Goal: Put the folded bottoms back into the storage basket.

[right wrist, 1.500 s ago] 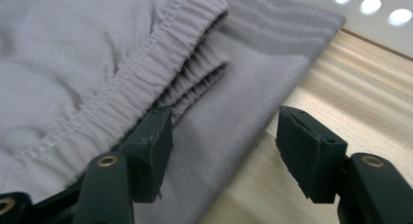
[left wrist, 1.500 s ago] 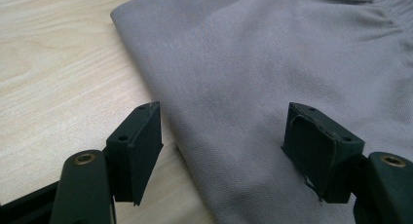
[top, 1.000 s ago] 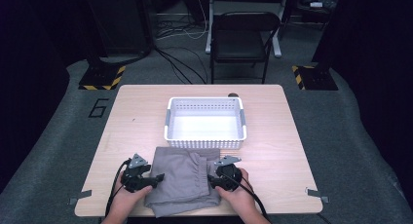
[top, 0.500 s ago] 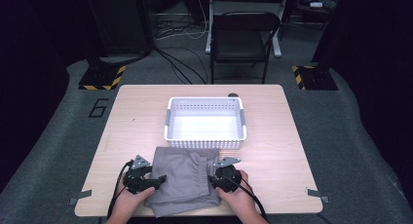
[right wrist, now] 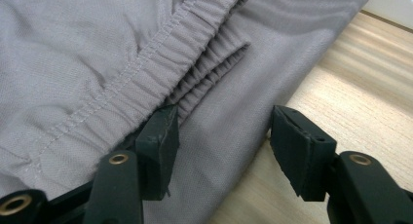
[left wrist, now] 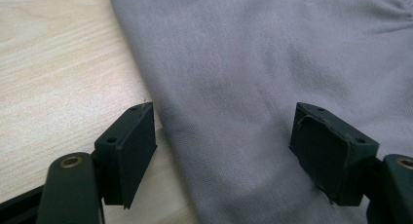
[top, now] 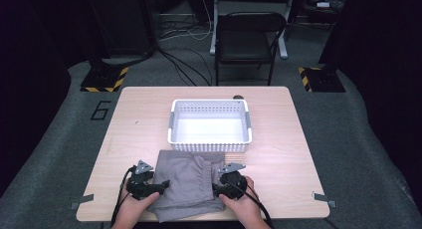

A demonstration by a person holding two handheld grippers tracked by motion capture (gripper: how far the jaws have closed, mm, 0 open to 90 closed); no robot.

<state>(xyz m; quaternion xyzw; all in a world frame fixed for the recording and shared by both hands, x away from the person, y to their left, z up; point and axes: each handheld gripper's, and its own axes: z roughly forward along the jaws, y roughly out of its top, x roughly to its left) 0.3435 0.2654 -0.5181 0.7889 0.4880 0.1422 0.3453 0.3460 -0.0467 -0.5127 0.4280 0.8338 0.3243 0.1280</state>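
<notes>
Each hand is carrying a black claw: the left claw and the right claw are both wearing a grey three-cornered plate on top and trailing black cables. Brass-coloured screws are showing beside the blocky black pads.

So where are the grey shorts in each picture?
High view: the grey shorts lie folded at the near table edge, in front of the white basket, between both hands.
Left gripper view: they cover the right and top, under the spread jaws.
Right gripper view: they cover the left and top, the stretchy waistband running across.
Shared landmark: the light wooden table beside the cloth's edge.
</notes>
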